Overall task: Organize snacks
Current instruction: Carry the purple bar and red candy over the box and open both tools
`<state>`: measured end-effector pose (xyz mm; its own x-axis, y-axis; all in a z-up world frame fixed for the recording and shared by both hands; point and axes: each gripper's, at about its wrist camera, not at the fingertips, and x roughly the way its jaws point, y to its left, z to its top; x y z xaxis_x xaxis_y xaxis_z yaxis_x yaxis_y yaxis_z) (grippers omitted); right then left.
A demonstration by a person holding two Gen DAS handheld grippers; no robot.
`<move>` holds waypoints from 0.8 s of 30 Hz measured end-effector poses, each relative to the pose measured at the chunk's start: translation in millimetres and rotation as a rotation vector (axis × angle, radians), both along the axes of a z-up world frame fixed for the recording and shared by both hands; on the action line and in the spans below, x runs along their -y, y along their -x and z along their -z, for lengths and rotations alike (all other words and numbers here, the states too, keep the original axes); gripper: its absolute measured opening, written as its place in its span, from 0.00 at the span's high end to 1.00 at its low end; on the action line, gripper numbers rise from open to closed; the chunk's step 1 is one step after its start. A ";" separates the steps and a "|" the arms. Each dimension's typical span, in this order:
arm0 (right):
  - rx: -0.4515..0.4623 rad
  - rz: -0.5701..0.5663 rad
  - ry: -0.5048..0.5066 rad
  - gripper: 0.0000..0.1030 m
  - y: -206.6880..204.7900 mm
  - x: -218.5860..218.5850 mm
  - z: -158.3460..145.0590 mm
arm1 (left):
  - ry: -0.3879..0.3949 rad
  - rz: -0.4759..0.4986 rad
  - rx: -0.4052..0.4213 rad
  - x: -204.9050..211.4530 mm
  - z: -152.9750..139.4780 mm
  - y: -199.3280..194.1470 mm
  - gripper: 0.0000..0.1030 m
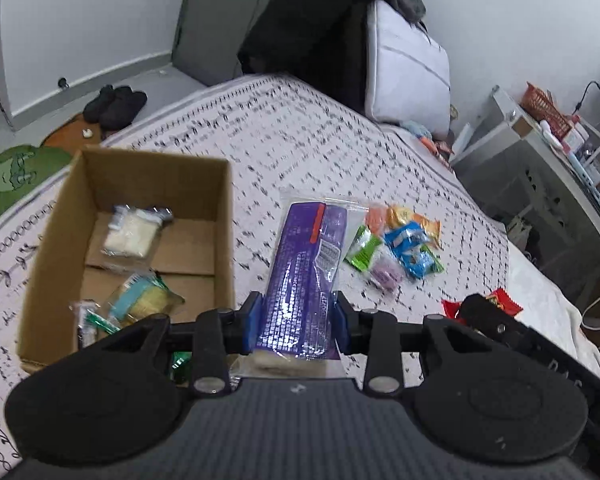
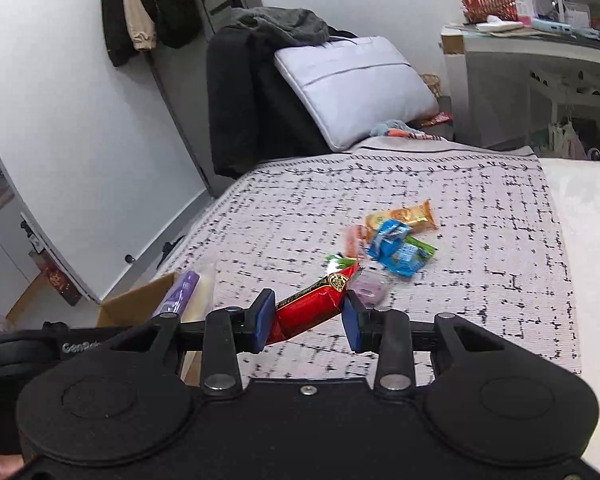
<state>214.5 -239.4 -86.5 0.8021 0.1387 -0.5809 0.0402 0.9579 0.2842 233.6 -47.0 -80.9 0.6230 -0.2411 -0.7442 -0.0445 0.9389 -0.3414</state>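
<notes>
- The left tool is clamped on a purple pack, held above the bed just right of the box.
- The right tool is clamped on a red wrapper, near the snack pile.
- The step in hand looks like carrying: two snacks lifted, a few already in the box.
- Next, the purple pack needs shifting left over the box's opening before release; the red wrapper has farther to travel.

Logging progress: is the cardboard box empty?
No. The cardboard box already holds several wrapped snacks; its flaps are open.
</notes>
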 end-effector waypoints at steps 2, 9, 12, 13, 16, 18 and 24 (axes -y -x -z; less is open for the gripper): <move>0.007 -0.010 0.003 0.65 2.3 -5.9 -3.9 | 0.001 -0.009 0.014 -5.7 -3.9 4.1 0.65; 0.026 -0.044 0.021 0.65 3.9 -26.6 -16.5 | 0.015 -0.071 0.008 -33.2 -0.2 21.0 0.65; 0.032 -0.065 0.026 0.65 3.0 -37.8 -18.7 | 0.032 -0.103 0.009 -46.8 -1.9 23.6 0.65; 0.033 -0.070 0.026 0.65 2.4 -40.8 -18.9 | 0.038 -0.113 0.012 -50.9 -3.4 23.3 0.65; 0.035 -0.089 0.021 0.65 0.4 -52.6 -19.5 | 0.042 -0.137 0.025 -60.4 -6.6 22.2 0.65; 0.036 -0.102 0.020 0.65 -3.1 -61.1 -19.8 | 0.056 -0.149 0.023 -66.1 -5.9 20.5 0.65; 0.037 -0.140 0.004 0.65 -19.0 -86.0 -19.1 | 0.085 -0.219 0.001 -89.5 2.6 12.9 0.65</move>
